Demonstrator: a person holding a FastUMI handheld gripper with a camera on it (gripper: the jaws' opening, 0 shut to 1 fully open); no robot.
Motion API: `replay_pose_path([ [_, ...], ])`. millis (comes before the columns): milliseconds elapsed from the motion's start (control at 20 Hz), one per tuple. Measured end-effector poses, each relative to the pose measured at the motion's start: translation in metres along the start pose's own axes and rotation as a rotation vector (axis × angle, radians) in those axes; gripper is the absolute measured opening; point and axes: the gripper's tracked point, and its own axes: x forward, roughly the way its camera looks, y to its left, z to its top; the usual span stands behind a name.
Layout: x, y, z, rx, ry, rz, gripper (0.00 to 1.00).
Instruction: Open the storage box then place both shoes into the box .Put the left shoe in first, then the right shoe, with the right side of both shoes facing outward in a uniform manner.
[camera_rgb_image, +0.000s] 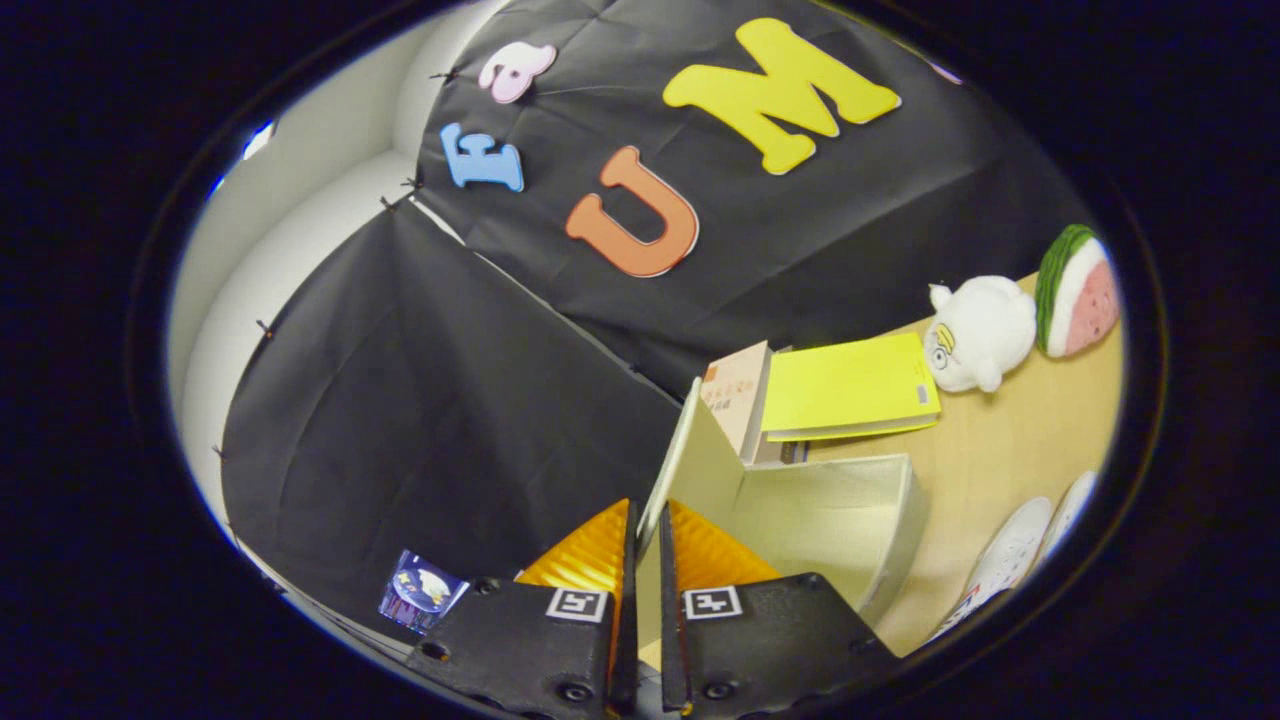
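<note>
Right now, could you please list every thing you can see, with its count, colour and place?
storage box: one, cream, on the table just ahead of the fingers, open.
box lid: one, cream, raised upright, its edge between the fingers.
shoes: two, white, on the table right of the box.
yellow folder: one, behind the box.
tan book: one, beside the folder.
plush toy: one, white, beyond the folder.
watermelon toy: one, green and red, next to the plush.
small card: one, blue, left of the fingers.
table: one, light wood.
gripper: one, fingers closed on the lid.
</note>
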Motion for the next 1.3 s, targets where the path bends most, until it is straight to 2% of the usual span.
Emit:
replay_pose_path([
  [250, 0.037, 0.053, -0.015, -0.055, 0.035, 0.017, 0.21],
  [350, 0.052, 0.071, -0.029, -0.109, 0.06, 0.025, 0.37],
  [400, 0.06, 0.081, -0.037, -0.145, 0.07, 0.031, 0.51],
  [450, 0.062, 0.092, -0.044, -0.181, 0.083, 0.042, 0.58],
  [600, 0.077, 0.118, -0.068, -0.271, 0.101, 0.055, 0.91],
  [700, 0.081, 0.123, -0.081, -0.329, 0.109, 0.036, 0.99],
  [850, 0.08, 0.116, -0.088, -0.377, 0.1, -0.014, 1.0],
  [1000, 0.076, 0.101, -0.084, -0.355, 0.082, -0.05, 1.0],
  [1300, 0.052, 0.029, -0.071, -0.295, 0.075, -0.183, 1.0],
])
